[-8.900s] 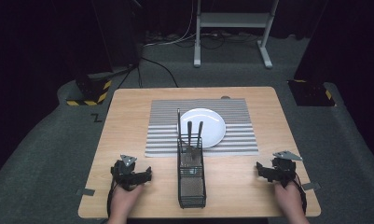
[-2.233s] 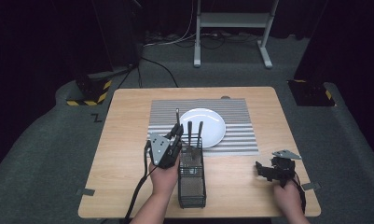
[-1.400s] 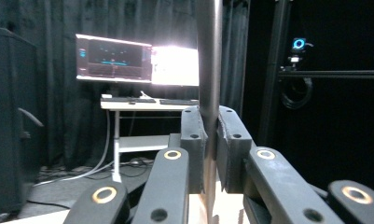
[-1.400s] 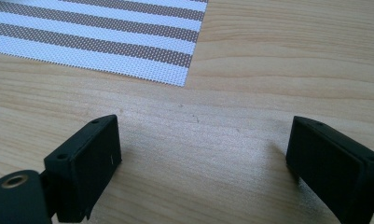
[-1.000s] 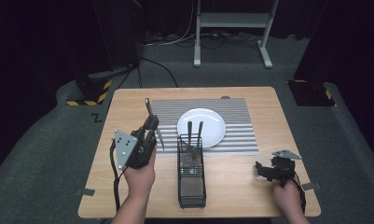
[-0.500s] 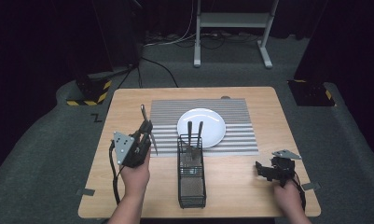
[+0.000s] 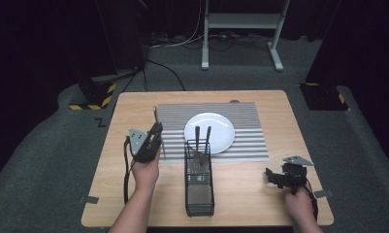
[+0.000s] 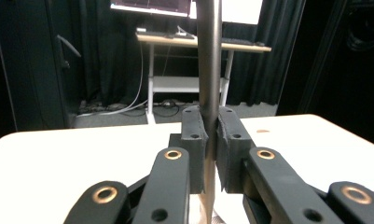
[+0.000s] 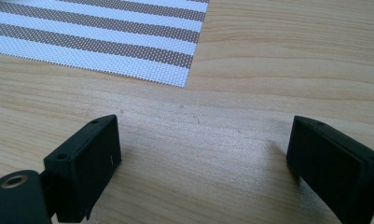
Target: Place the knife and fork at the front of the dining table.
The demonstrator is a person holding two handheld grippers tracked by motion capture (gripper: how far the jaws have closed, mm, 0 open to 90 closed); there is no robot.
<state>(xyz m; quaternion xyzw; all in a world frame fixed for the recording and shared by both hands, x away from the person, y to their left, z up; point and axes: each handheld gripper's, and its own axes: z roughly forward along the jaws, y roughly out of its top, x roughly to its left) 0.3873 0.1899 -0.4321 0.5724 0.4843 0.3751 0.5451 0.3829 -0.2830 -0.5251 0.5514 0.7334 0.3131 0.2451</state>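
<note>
Two black padded jaws of the left gripper (image 8: 211, 140) clamp a slim, smooth metal utensil handle (image 8: 209, 56), upright. Beside the striped woven placemat (image 9: 96, 32), the right gripper (image 9: 203, 163) gapes wide over bare wood-grain table (image 9: 278, 70).

1. Plate (image 7: 216, 130): white, round, lying on the mat toward its right-of-centre part.
2. Mat (image 7: 240, 116): striped grey and white, flat on the table under the plate; one corner of it also shows in the right gripper view (image 9: 96, 42).
3. Caddy (image 7: 199, 194): black wire basket, on the bare table just in front of the plate; two dark utensils (image 7: 202, 138) stand upright in its far end.
4. Table (image 7: 279, 107): light wood, bears the plate and mat.
5. Stand (image 7: 240, 29): grey metal frame on the floor, well behind the plate.
</note>
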